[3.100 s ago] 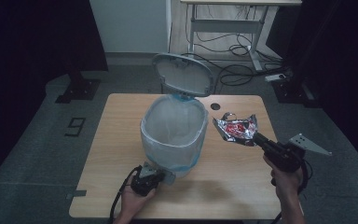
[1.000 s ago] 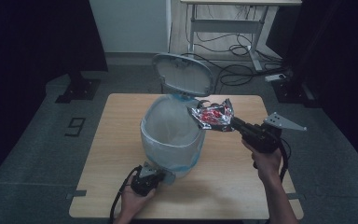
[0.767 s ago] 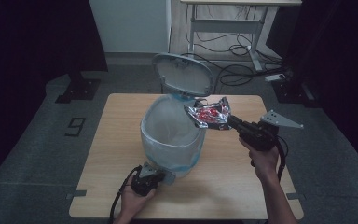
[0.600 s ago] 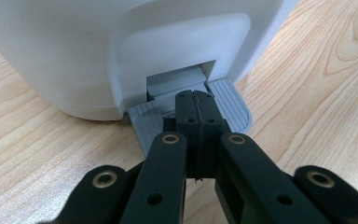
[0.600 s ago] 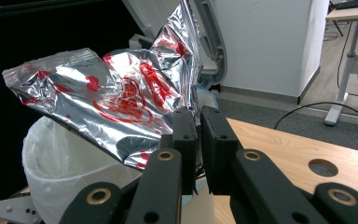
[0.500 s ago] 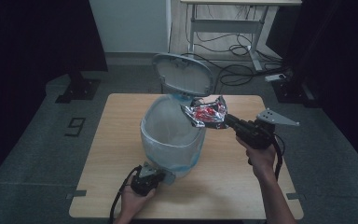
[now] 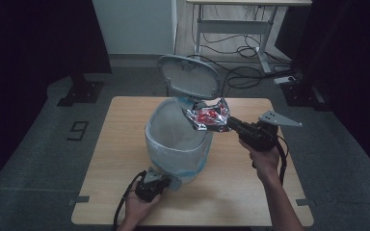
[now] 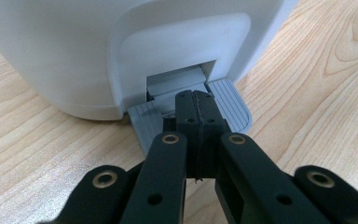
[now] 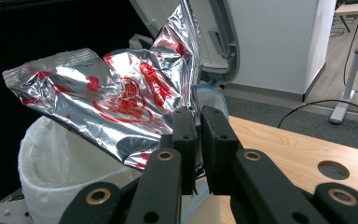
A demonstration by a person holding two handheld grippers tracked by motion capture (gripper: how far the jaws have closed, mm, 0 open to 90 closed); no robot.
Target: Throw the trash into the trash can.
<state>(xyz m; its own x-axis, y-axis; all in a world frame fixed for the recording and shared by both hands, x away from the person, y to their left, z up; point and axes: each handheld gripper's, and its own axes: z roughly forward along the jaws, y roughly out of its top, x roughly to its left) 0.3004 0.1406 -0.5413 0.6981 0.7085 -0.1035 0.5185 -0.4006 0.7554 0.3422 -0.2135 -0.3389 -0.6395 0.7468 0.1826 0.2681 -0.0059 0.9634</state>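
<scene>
A white pedal bin (image 7: 176, 142) with a clear liner stands mid-table, its grey lid (image 7: 188, 77) tipped up. My left gripper (image 7: 155, 179) is shut and presses its tips on the bin's grey foot pedal (image 8: 233, 100) at the front. My right gripper (image 7: 231, 123) is shut on a crumpled silver and red foil wrapper (image 7: 208, 115), held over the bin's right rim. In the right gripper view the wrapper (image 9: 116, 100) hangs above the lined opening (image 9: 60, 154).
The wooden table (image 7: 125, 125) has a round hole (image 9: 333, 170) near its far right corner. Beyond it stand a white cabinet (image 7: 135, 24) and a desk frame with cables (image 7: 236, 38) on the grey floor.
My right gripper has carried the wrapper leftward from the table's right side to over the bin's rim. The left gripper has stayed on the pedal with the lid up.
</scene>
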